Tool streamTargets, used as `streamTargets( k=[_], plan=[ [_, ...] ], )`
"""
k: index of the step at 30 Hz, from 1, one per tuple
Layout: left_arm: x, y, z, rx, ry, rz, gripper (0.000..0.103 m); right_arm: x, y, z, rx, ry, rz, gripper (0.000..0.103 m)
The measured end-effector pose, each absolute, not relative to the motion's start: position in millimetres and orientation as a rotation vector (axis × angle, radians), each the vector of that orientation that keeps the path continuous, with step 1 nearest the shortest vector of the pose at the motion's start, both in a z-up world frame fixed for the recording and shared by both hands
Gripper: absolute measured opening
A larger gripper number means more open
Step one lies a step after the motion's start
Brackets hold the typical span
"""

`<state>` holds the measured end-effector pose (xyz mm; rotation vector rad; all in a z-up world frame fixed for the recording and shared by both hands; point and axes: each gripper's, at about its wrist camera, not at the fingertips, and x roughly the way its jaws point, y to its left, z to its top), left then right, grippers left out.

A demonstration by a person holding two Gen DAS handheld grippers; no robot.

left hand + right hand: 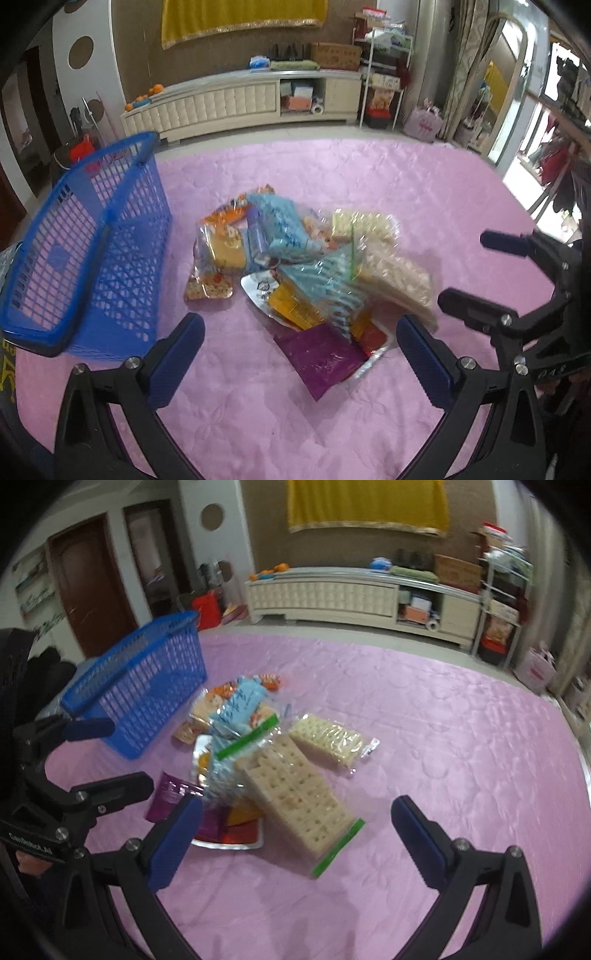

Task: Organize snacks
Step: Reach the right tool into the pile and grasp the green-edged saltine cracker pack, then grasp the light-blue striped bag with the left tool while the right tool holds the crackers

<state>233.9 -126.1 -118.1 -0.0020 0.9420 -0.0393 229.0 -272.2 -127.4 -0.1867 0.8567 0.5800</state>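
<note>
Two grippers: both held low over the near edge of the pink quilted cover [388, 177], fingers spread wide, nothing between them.
Left gripper [301, 343]: points at the near end of the snack pile; the purple packet [321, 360] lies just beyond its gap.
Right gripper [297, 825]: points at the zip bag of crackers [295, 797], whose near end with the green seal lies between and just beyond the fingers.
Snack pile: heaped mid-cover, packets overlapping; light-blue packets [280, 225] on top, a second cracker pack [327, 744] to the far right, touching the zip bag.
Blue basket [92, 236]: stands on the cover to the left of the pile, near it but apart, mesh walls upright, interior appears empty.
Step in hand (judgement): first pick not yet made; no packet is in the basket.
Technique (judgement): take the topmost or outermost packet first; close on the body of the cracker bag, not the seal, with light pressure, since crackers break. Lift clear before swinging left to the basket.
Risk (judgement): slippery film wrappers may slide or drag neighbours.
Hidden: lower packets are covered; printing is blurred and unreadable; the basket's near end is cut off in the left wrist view.
</note>
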Motion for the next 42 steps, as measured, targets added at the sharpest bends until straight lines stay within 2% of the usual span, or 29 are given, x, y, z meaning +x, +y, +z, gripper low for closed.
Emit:
streamTargets(
  k=[7, 16, 19, 23, 24, 32, 42],
  plan=[
    [248.1, -123.4, -144.7, -0.018, 1.013, -0.016, 0.103, 260.0, -262.8, -163.9, -0.289, 0.900, 0.672, 0.103],
    [253.3, -132.0, -150.8, 0.039, 1.014, -0.021, 0.103, 279.9, -253.9, -183.0, -0.337, 0.903, 0.841, 0.103],
    [252.4, -132.9, -148.1, 0.047, 1.013, -0.029, 0.103, 286.5, -256.6, -183.0, -0.334, 0.908, 0.878, 0.095],
    [256.8, -130.9, -145.8, 0.022, 1.013, -0.039, 0.103, 284.8, -256.1, -183.7, -0.321, 0.929, 0.899, 0.072],
    [256.7, -130.5, -144.1, 0.019, 1.012, -0.041, 0.103, 281.5, -255.8, -183.4, -0.332, 0.922, 0.881, 0.069],
    [253.7, -131.0, -121.5, 0.070, 0.969, -0.071, 0.103, 269.8, -278.8, -161.1, -0.116, 0.939, 0.740, 0.066],
    [271.1, -142.7, -111.2, 0.006, 1.011, -0.095, 0.103, 289.3, -284.9, -147.5, 0.086, 0.994, 0.449, 0.066]
  ],
)
